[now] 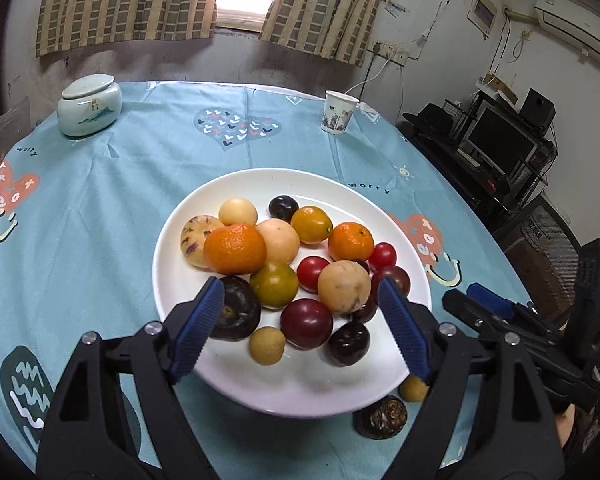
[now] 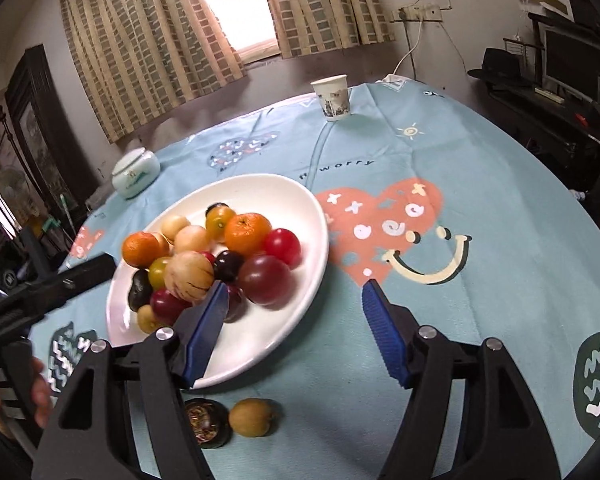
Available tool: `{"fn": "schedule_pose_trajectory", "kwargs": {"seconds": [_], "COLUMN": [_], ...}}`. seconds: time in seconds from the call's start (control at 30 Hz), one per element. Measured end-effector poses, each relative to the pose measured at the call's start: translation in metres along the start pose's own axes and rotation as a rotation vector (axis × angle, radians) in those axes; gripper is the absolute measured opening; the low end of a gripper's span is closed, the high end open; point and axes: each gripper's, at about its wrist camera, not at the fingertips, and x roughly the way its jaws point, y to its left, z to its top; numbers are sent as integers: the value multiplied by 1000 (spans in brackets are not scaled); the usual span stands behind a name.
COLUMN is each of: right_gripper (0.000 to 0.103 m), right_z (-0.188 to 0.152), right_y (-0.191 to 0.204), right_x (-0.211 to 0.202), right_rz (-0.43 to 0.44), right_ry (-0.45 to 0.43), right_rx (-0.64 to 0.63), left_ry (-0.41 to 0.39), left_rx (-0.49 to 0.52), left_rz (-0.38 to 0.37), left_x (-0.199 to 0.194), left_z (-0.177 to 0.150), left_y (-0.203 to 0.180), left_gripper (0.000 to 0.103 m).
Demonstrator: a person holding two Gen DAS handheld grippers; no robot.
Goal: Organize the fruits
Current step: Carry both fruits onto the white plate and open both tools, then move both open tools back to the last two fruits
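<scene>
Two fruits are sitting on the tablecloth (image 2: 380, 152) just off the near rim of the plate (image 2: 268, 344). One is a small tan round fruit (image 2: 251, 416). The other is a dark round fruit (image 2: 205, 422) with a shiny patterned top facing up. They are lying just beside each other and are not touching the plate.

Everything else is piling up on the white plate, which is sitting near the near edge of the tabletop. Two oranges, the big orange (image 1: 235, 249) and the small orange (image 1: 351, 241), are looking bright and bumpy. A dark red plum (image 1: 306, 323) is shining near the plate's near rim. A pale striped fruit (image 1: 199, 241) is lying at the plate's left side, its long side running toward the far edge. Red tomatoes, yellow-green fruits and black ones are crowding together in the middle.

The left gripper (image 1: 302, 318) is hanging wide open over the near part of the plate, holding nothing. The right gripper (image 2: 294, 322) is wide open too, holding nothing, with one finger over the plate's rim and the other over the cloth.

A paper cup (image 1: 338, 112) and a pale lidded jar (image 1: 89, 105) are standing near the far edge.
</scene>
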Motion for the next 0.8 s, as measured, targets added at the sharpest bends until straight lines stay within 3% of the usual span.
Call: {"fn": "schedule_pose_trajectory", "kwargs": {"seconds": [0.23,0.4,0.53,0.8], "right_gripper": [70,70,86,84], "right_z": [-6,-17,-43,-62], "right_y": [17,17,24,31], "right_x": [2,-20,-42,-30], "right_rz": [37,68,4,-70], "right_ry": [-22,-30,13,91], "right_rx": [-84,-64,-136,-195], "left_ry": [-4,-16,15,85], "left_rx": [6,-34,-72,3], "left_rz": [31,51,52,36], "left_x": [-2,-20,-39,-51], "left_z": [-7,-24,-59,-99], "left_y": [1,14,23,8], "left_gripper": [82,84,87,87]}}
